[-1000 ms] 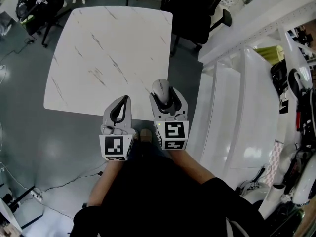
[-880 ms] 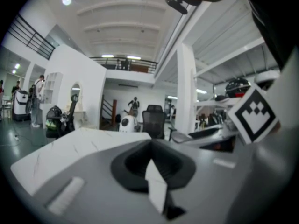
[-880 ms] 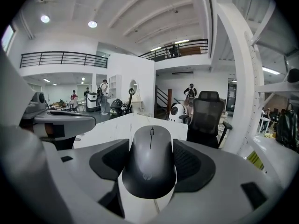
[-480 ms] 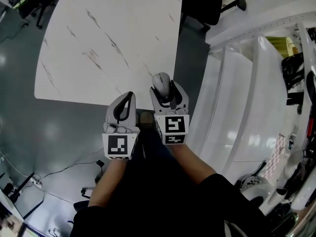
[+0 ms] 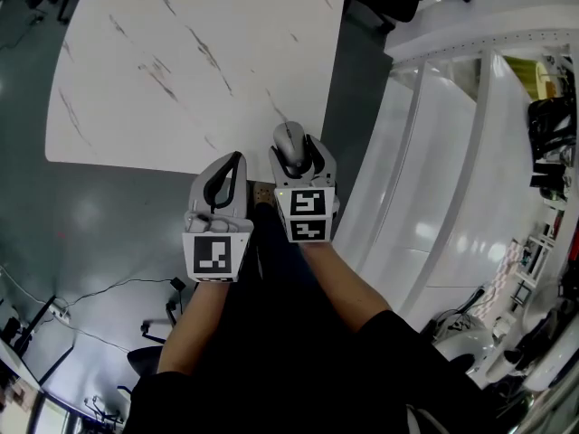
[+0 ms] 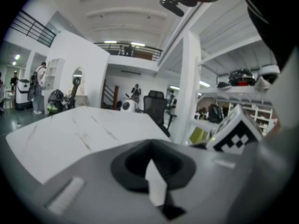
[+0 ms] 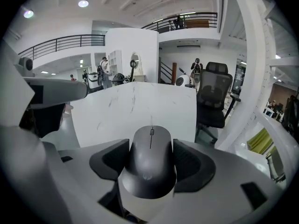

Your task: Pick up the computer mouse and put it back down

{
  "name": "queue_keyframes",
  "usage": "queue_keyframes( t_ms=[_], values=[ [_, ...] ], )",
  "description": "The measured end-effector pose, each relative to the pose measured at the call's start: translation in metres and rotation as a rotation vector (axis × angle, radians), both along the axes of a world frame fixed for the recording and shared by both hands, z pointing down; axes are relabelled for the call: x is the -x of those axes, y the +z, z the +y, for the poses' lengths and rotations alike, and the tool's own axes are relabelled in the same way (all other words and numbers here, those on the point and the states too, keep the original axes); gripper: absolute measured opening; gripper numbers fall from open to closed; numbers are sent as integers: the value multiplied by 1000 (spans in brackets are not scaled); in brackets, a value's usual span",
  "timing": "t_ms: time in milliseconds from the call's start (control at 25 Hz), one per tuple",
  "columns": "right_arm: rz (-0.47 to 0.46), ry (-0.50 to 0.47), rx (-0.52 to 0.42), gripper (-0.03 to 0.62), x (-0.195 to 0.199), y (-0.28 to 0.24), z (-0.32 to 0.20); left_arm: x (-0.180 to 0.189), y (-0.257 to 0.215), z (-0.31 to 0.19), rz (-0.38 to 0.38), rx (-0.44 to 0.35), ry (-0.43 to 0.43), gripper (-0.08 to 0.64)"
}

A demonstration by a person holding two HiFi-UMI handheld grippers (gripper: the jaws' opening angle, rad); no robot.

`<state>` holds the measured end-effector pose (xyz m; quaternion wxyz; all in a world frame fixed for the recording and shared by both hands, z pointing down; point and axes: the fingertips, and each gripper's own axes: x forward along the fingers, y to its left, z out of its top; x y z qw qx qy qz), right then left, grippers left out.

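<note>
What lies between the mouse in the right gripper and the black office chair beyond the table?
Only bare white table top lies between the mouse and the chair. Nothing stands on that stretch, as the right gripper view shows.

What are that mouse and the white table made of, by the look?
The mouse is likely dark grey moulded plastic, matte: it shows only a soft sheen and a moulded scroll-wheel slot. The table has a white top with thin grey veins, like marble or marble-print laminate; the look leaves that open.
</note>
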<state>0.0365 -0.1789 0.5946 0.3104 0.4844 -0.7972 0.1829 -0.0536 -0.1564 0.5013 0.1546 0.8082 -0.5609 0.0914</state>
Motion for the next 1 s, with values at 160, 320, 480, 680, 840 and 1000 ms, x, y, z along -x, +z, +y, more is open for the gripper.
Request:
queue_keyframes(
  t_ms=[160,320,480,680,840,1000],
  values=[
    [22,-2,36,255,1,13,5,1,11,5,-16,25,2,8],
    [8,4,58,255,2,19,7,2,13,6,-4,27,-11,8],
    [10,-2,69,255,3,20,8,1,15,9,8,34,-9,8],
    [-7,7,73,272,3,20,4,4,19,10,-5,48,-9,8],
    [-10,16,14,280,-3,4,-2,6,13,8,0,40,-8,8],
    [-28,31,-13,278,-9,-26,0,7,-2,6,-13,23,-3,8]
  ],
)
